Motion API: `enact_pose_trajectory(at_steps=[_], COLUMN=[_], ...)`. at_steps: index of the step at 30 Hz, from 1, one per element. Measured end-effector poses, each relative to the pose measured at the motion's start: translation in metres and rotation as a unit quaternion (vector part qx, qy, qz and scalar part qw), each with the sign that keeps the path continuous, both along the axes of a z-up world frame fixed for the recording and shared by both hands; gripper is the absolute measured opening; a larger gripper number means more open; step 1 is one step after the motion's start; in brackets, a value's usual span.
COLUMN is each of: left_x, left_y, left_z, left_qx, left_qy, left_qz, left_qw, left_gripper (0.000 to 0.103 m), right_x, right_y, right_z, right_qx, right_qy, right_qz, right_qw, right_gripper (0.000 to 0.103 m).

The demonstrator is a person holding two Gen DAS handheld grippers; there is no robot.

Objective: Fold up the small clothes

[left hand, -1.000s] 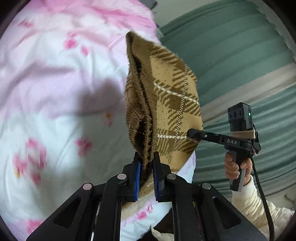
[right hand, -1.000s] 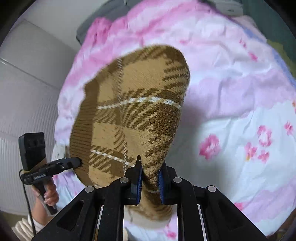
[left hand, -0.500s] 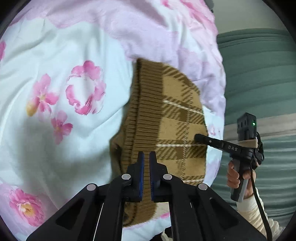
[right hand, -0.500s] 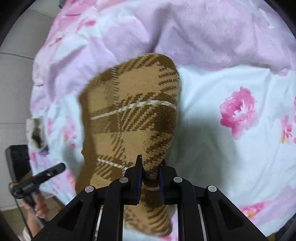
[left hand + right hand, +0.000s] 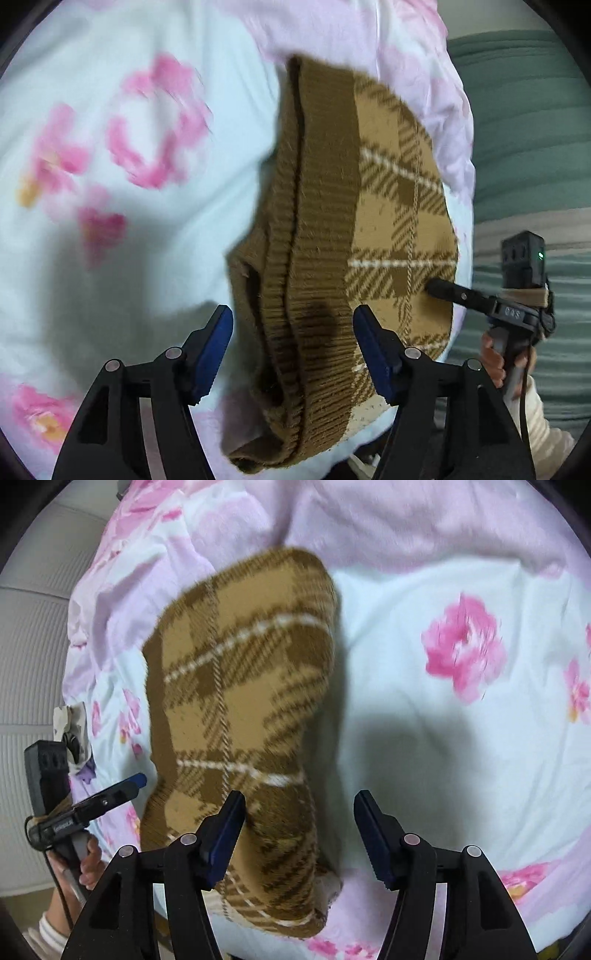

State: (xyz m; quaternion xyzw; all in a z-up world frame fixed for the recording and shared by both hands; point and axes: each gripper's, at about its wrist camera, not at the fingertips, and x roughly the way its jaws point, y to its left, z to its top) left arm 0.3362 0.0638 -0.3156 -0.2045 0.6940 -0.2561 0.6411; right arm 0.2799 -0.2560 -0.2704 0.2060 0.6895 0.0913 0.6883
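Observation:
A small brown and tan plaid knitted garment with a ribbed dark band lies on a white and pink flowered quilt. It also shows in the right wrist view. My left gripper is open, its blue pads on either side of the ribbed edge. My right gripper is open above the garment's near end. The right gripper also shows in the left wrist view, its tip at the garment's plaid edge. The left gripper also shows in the right wrist view, beside the garment.
The quilt spreads to the right, with pink flowers. A green striped surface lies beyond the quilt's right edge. A pale ribbed wall and a small crumpled scrap sit at the quilt's left edge.
Both grippers held the garment up in the air, lowered it onto the quilt, and have now opened and let go. The garment lies flat.

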Motion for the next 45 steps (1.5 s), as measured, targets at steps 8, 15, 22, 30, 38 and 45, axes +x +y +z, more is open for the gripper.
enact_pose_trajectory(at_steps=[8, 15, 22, 30, 38, 45], left_x=[0.018, 0.015, 0.023, 0.071, 0.02, -0.099], left_y=[0.0, 0.003, 0.01, 0.01, -0.002, 0.004], left_z=[-0.035, 0.013, 0.129, 0.218, 0.153, 0.062], left_qx=[-0.03, -0.105, -0.124, -0.143, -0.113, -0.105], left_qy=[0.036, 0.0, -0.111, -0.242, -0.212, -0.071], left_qz=[0.072, 0.041, 0.015, 0.039, 0.031, 0.04], left_qw=[0.9963, 0.9936, 0.986, 0.959, 0.9702, 0.9911], left_gripper=[0.059, 0.023, 0.016, 0.016, 0.016, 0.016], right_x=[0.008, 0.019, 0.016, 0.042, 0.025, -0.086], right_y=[-0.013, -0.007, 0.002, 0.01, 0.015, 0.017], right_z=[-0.031, -0.03, 0.078, 0.21, 0.203, 0.08], right_qx=[0.068, 0.108, 0.078, 0.044, 0.038, 0.075], right_qy=[0.026, 0.023, -0.095, -0.291, -0.347, -0.189], right_qz=[-0.034, -0.051, 0.01, 0.055, 0.079, 0.076], right_qw=[0.997, 0.993, 0.992, 0.954, 0.934, 0.976], right_gripper=[0.062, 0.03, 0.018, 0.017, 0.017, 0.017])
